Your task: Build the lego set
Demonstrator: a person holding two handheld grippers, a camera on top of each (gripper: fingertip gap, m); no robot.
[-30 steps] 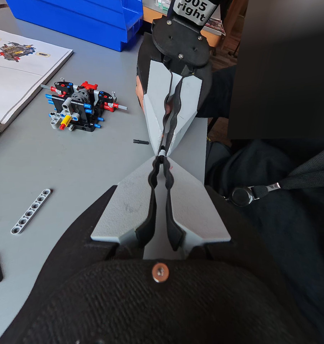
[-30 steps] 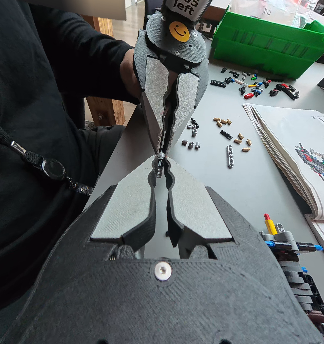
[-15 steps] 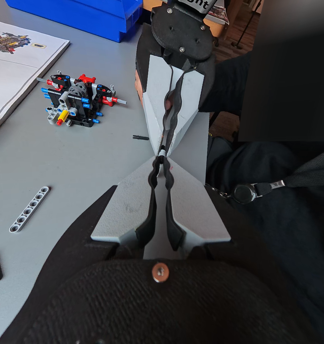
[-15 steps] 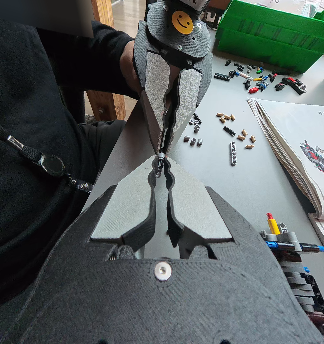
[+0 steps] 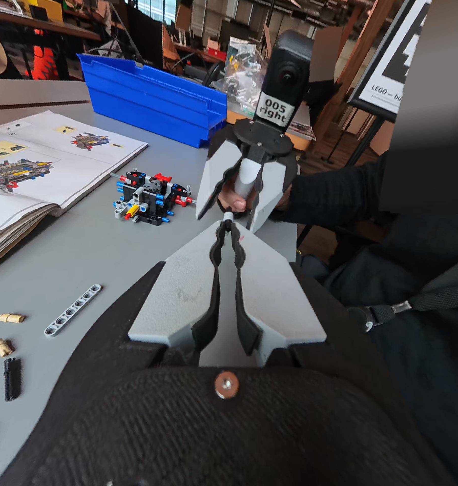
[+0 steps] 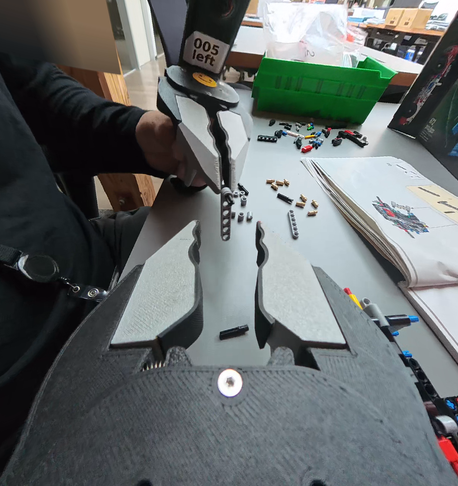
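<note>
Your right gripper (image 6: 228, 228) has let go and backed off since half a second ago: its jaws now stand wide apart with nothing between them. Your left gripper (image 5: 227, 228) is clamped on the grey beam (image 6: 225, 218), which hangs down from its tips in the right wrist view, a black pin (image 6: 229, 197) through its top hole. From the left wrist view you see the beam end-on only, so the pin's seating is hard to judge. On the table (image 5: 86, 252) the part-built model (image 5: 150, 197) sits near the open manual (image 5: 51, 163). A second beam (image 5: 72, 310) lies apart, and a loose black pin (image 6: 233, 332) lies under your right gripper
</note>
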